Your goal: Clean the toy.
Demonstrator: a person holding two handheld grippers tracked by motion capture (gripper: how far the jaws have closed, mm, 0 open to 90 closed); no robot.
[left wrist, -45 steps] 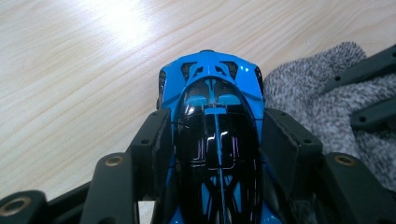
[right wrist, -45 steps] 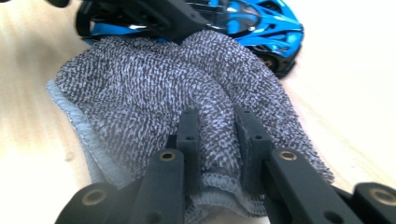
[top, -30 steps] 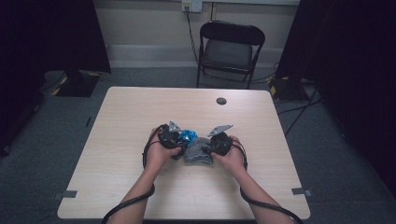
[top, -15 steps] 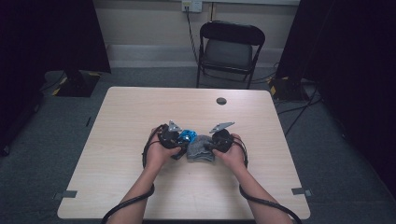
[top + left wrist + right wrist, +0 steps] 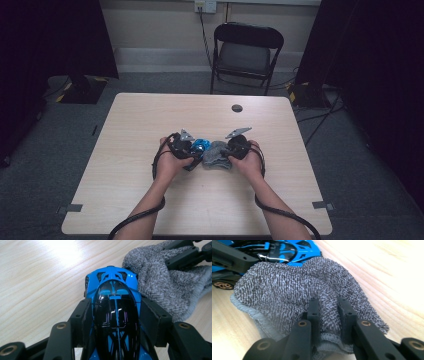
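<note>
A blue and black toy car (image 5: 115, 305) sits between the pads of my left gripper (image 5: 116, 315), which is shut on its sides. In the high view the car (image 5: 201, 145) is near the table's middle, with the left gripper (image 5: 187, 150) at its left. A grey knitted cloth (image 5: 294, 290) lies right beside the car and touches it. My right gripper (image 5: 329, 307) is shut on a fold of that cloth. From above, the cloth (image 5: 216, 155) is bunched between both hands, and the right gripper (image 5: 231, 151) holds it at its right side.
A small dark round disc (image 5: 237, 108) lies on the far part of the wooden table (image 5: 150, 120). A black folding chair (image 5: 245, 52) stands beyond the far edge. Cables trail from both grippers off the near edge.
The right gripper and the cloth have shifted slightly against the car. The left gripper and the car have stayed in place.
</note>
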